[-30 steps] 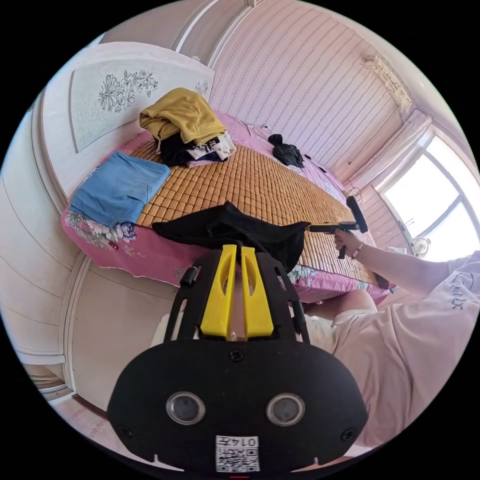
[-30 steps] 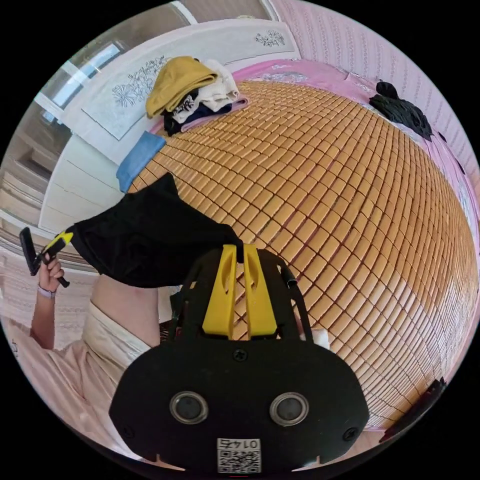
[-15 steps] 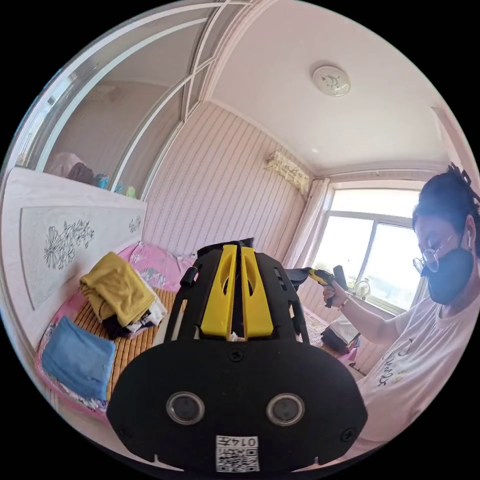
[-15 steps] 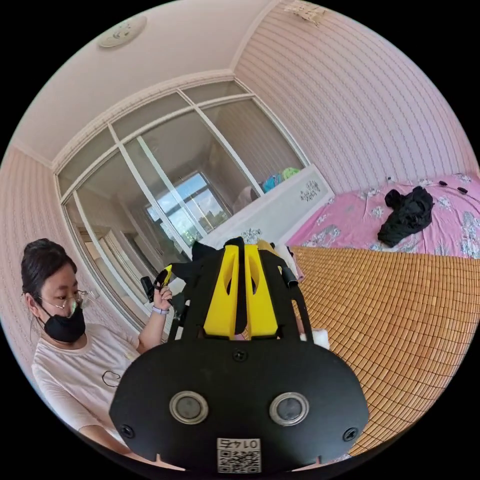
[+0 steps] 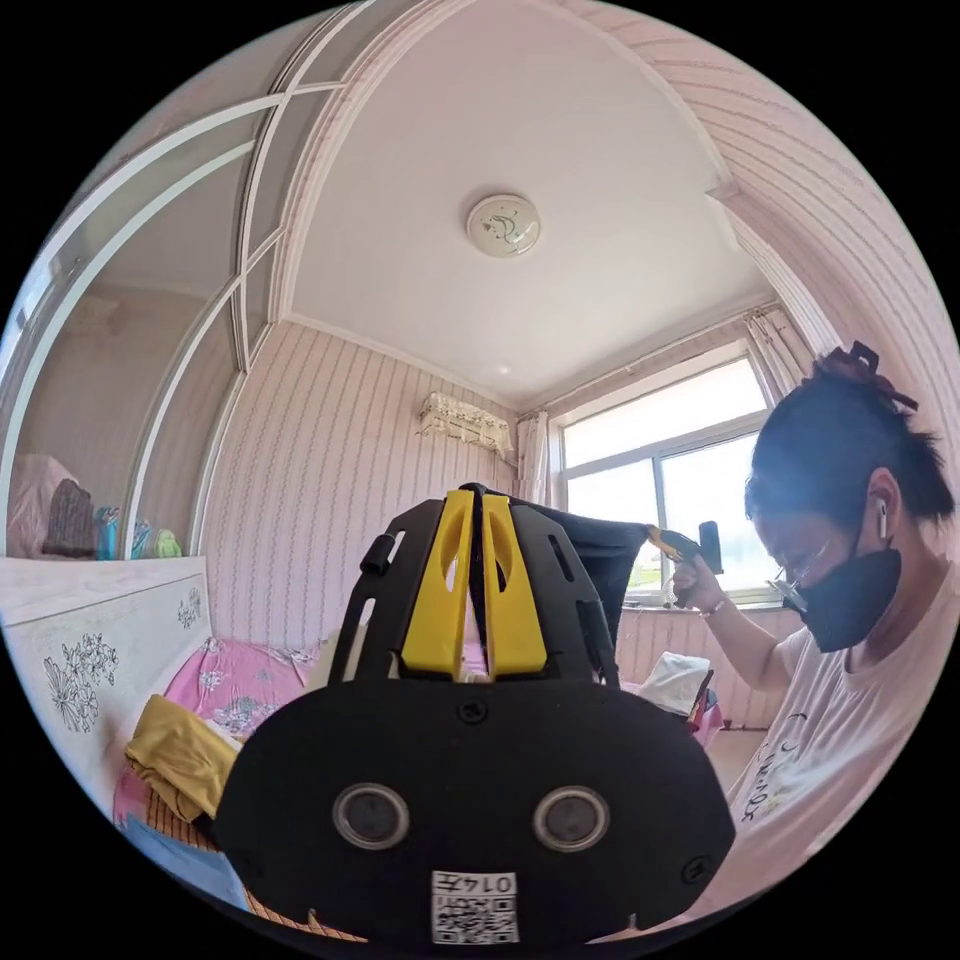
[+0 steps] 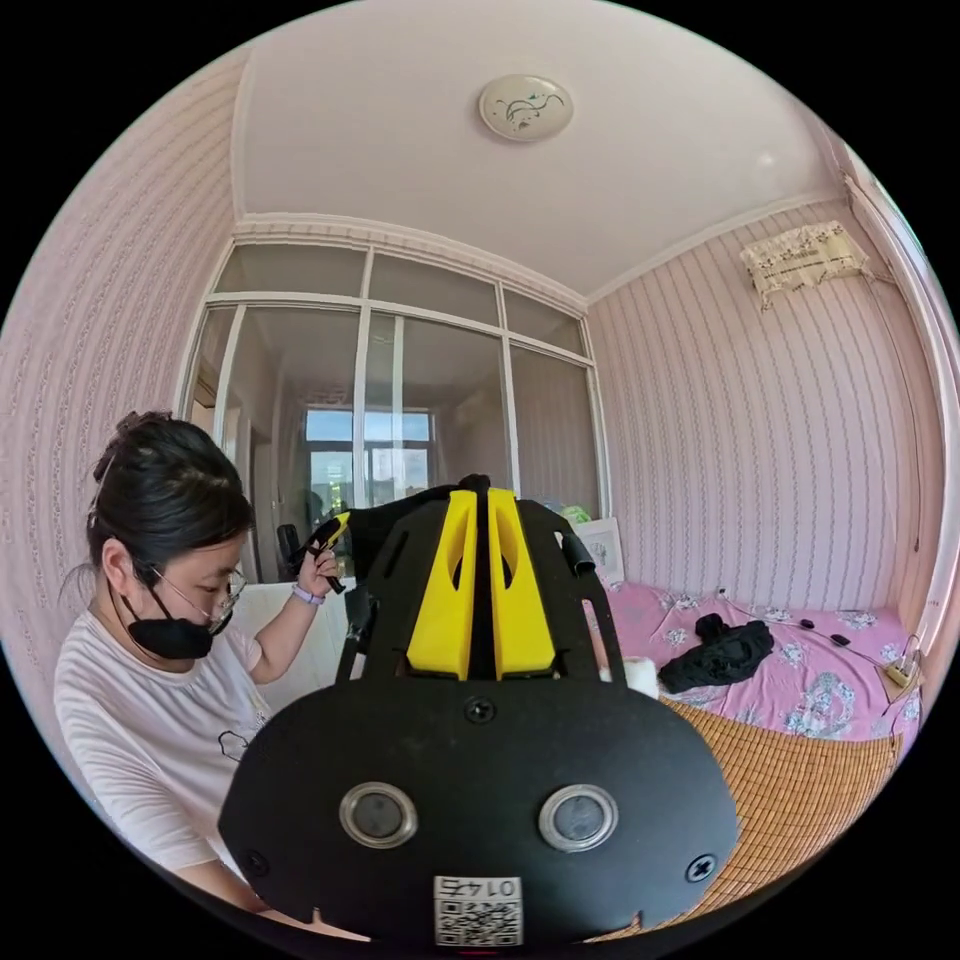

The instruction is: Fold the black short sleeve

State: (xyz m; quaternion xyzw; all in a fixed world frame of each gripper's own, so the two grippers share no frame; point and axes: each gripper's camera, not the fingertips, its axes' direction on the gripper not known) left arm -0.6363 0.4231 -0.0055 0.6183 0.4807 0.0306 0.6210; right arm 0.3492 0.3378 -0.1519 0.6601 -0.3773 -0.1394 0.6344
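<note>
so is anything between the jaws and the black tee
Nothing visible: the left gripper and the right gripper each pinch an edge of the black short sleeve, which is held up in the air between them.

We see both fisheye views tilted up toward the ceiling. In the left gripper view the window [image 5: 665, 470] sits at right centre, the bed [image 5: 225, 690] low at lower left. In the right gripper view the glass partition [image 6: 400, 400] fills the centre, the bed [image 6: 800, 680] at lower right. Both share the ceiling lamp [image 5: 503, 224] [image 6: 525, 106] and the person [image 5: 850, 640] [image 6: 170, 640], close at the frame's edge.
</note>
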